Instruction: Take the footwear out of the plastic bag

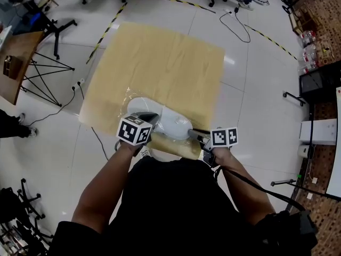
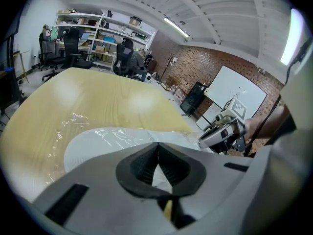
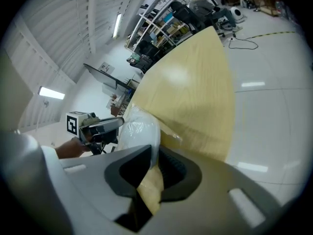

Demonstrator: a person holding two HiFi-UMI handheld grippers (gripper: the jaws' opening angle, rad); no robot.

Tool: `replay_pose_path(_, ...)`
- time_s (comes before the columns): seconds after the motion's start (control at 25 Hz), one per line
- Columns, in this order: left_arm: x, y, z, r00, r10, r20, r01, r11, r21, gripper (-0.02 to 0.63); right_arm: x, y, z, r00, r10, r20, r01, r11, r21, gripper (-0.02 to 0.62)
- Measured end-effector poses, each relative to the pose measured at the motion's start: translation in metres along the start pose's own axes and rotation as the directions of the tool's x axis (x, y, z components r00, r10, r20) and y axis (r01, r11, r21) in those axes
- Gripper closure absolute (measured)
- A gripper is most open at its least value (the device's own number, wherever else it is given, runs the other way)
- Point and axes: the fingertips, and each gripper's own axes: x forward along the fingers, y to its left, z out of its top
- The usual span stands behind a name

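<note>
At the edge of the table [image 1: 160, 57], the plastic bag [image 1: 139, 101] of white footwear [image 2: 98, 146] is pinched by the left gripper [image 2: 158, 148], jaws pressed together, and the right gripper [image 3: 155, 153], jaws nearly together.

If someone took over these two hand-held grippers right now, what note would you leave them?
Grippers: the left gripper is shut on the plastic bag; the right gripper looks closed on the bag's other end.
Things: the white footwear lies inside the bag, at the near edge of the table.
Done: bag gripped at both ends.
Left: get the footwear out.
</note>
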Motion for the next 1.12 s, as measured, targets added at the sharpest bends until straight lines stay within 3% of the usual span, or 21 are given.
replay_pose_path(0.28,0.008,0.003,-0.013,0.998,0.011,-0.056,-0.010,1.000,0.027,0.599,-0.044,-0.038,0.006,0.995,-0.060,0.084,0.054,0.995,0.080,0.548)
replay_pose_path(0.48,0.002,0.014,-0.019,0.994,0.051,-0.097,-0.045,0.997,0.069,0.600,-0.057,-0.057,0.026,0.981,-0.131,0.141,0.121,0.990,0.076,0.548)
replay_pose_path(0.64,-0.001,0.004,-0.027,0.991,0.003,-0.137,0.017,0.989,0.144,0.600,-0.060,-0.066,0.029,0.973,-0.171,0.155,0.162,0.984,0.073,0.545)
replay_pose_path(0.76,0.001,-0.012,-0.025,0.988,0.001,-0.154,0.040,0.963,0.267,0.588,-0.068,-0.077,0.031,0.957,-0.217,0.191,0.201,0.975,0.098,0.542)
replay_pose_path(0.84,0.004,-0.027,-0.019,0.988,-0.017,-0.155,0.070,0.937,0.341,0.518,-0.075,-0.082,0.033,0.947,-0.221,0.232,0.196,0.972,0.128,0.525)
replay_pose_path(0.92,0.010,-0.041,-0.018,0.983,-0.049,-0.177,0.117,0.908,0.403,0.450,-0.075,-0.081,0.033,0.950,-0.173,0.259,0.135,0.978,0.159,0.417)
replay_pose_path(1.0,0.019,-0.045,-0.023,0.977,-0.047,-0.209,0.140,0.877,0.459,0.433,-0.066,-0.076,0.029,0.961,-0.099,0.258,0.049,0.980,0.195,0.290)
replay_pose_path(1.12,0.032,-0.038,-0.032,0.965,0.003,-0.260,0.134,0.851,0.507,0.431,-0.052,-0.071,0.025,0.969,-0.036,0.244,-0.020,0.974,0.224,0.278)
